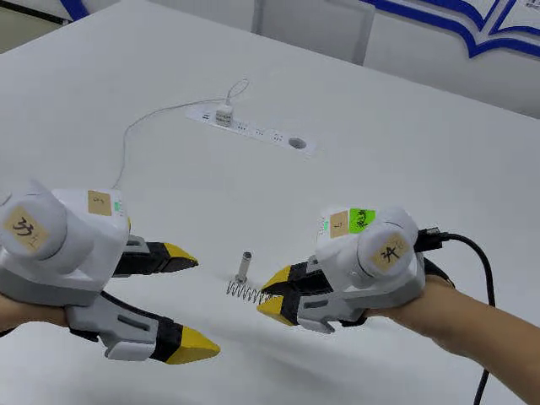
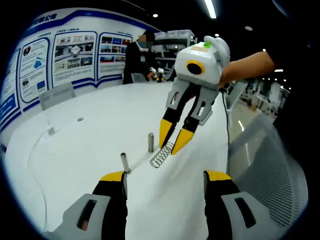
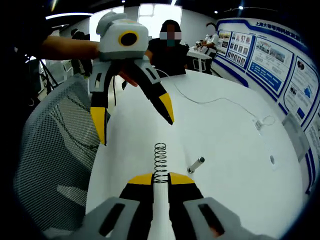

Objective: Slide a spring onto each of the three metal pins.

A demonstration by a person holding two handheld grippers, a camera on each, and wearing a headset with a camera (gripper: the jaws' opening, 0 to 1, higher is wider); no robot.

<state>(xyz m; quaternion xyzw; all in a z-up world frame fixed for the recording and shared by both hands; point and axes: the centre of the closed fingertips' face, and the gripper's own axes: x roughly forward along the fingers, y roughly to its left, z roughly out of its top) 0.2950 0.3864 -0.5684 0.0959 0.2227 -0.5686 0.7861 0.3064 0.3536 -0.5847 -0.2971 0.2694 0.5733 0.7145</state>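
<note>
The right gripper [image 1: 274,295] holds one end of the spring [image 1: 243,290] between narrow jaws. The spring's free end lies just beside the pin [image 1: 245,266] on the table [image 1: 337,194]. The left gripper [image 1: 207,304], at left, stands wide open. Align the free end with the pin tip before sliding.

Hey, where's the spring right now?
In the head view the spring is near the middle of the white table. One end is pinched in the right hand-held gripper, just on the near side of the metal pin.
</note>
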